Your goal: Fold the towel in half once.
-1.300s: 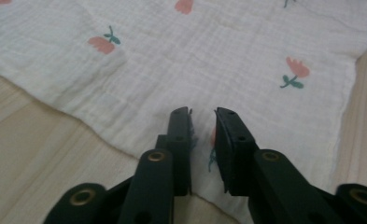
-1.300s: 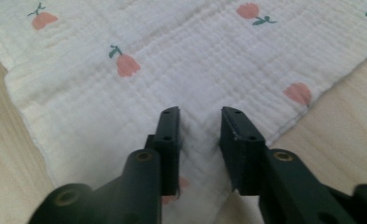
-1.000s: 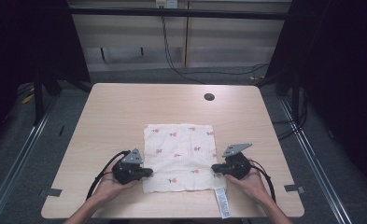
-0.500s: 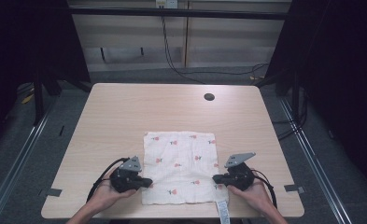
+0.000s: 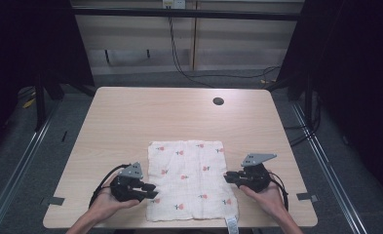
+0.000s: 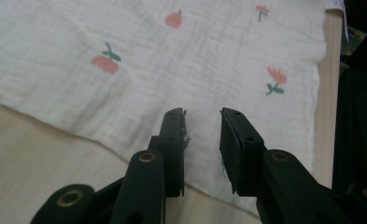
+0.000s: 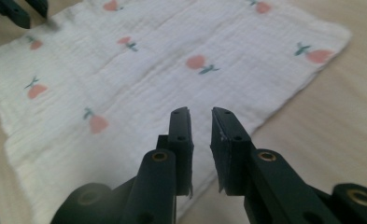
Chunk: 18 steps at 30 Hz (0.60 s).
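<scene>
A white cloth (image 5: 186,180) printed with small pink fruit lies flat on the wooden table (image 5: 130,122), near its front edge. My left gripper (image 5: 152,191) lies at the cloth's left edge. In the left gripper view its jaws (image 6: 203,114) have just been opening; they stand apart over the cloth (image 6: 172,60) and grip nothing. At the cloth's right edge is my right gripper (image 5: 226,178). In the right gripper view its jaws (image 7: 201,112) have also just been opening, and hang above the cloth's (image 7: 148,56) edge with nothing pinched between them.
A round dark hole (image 5: 218,101) sits near the table's far edge. A white label (image 5: 231,225) hangs from the cloth's near right corner at the table's front edge. The left gripper's jaws (image 7: 17,11) show far off in the right gripper view.
The cloth has slid toward the table's front edge with both grippers. Both pairs of jaws have since let go of it, and the right gripper has lifted slightly.
</scene>
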Each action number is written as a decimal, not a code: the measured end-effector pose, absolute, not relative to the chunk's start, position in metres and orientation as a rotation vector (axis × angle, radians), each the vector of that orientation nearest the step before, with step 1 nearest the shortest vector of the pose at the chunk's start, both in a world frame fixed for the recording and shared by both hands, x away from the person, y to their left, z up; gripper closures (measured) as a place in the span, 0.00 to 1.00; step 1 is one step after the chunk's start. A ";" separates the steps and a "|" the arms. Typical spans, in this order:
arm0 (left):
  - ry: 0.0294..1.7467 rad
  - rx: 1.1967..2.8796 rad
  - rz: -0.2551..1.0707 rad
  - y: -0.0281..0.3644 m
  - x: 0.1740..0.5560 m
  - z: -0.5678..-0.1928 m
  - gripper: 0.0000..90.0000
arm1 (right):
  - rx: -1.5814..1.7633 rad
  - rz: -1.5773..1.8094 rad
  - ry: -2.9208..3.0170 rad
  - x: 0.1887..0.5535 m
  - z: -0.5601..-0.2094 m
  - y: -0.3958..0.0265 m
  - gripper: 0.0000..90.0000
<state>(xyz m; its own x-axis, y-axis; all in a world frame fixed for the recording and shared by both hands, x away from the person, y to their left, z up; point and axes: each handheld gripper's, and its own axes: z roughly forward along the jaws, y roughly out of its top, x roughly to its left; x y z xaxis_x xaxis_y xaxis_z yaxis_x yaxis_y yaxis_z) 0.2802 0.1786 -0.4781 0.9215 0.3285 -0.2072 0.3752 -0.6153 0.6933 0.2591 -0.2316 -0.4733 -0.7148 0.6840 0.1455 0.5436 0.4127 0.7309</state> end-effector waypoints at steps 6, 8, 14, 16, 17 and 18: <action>0.600 2.200 -0.025 0.189 0.303 -0.469 0.75 | 1.096 1.270 2.424 0.282 -0.459 -0.234 0.83; 0.634 2.194 0.022 0.193 0.313 -0.464 0.75 | 1.076 1.271 2.418 0.290 -0.453 -0.230 0.82; 0.632 2.114 0.131 0.205 0.334 -0.443 0.82 | 1.078 1.249 2.384 0.326 -0.445 -0.227 0.80; 0.677 2.086 0.122 0.209 0.347 -0.444 0.83 | 1.085 1.206 2.387 0.340 -0.450 -0.223 0.80; 0.697 2.078 0.128 0.210 0.353 -0.446 0.83 | 1.098 1.197 2.384 0.346 -0.453 -0.222 0.79; 0.717 2.075 0.128 0.210 0.359 -0.448 0.83 | 1.117 1.194 2.387 0.353 -0.456 -0.220 0.79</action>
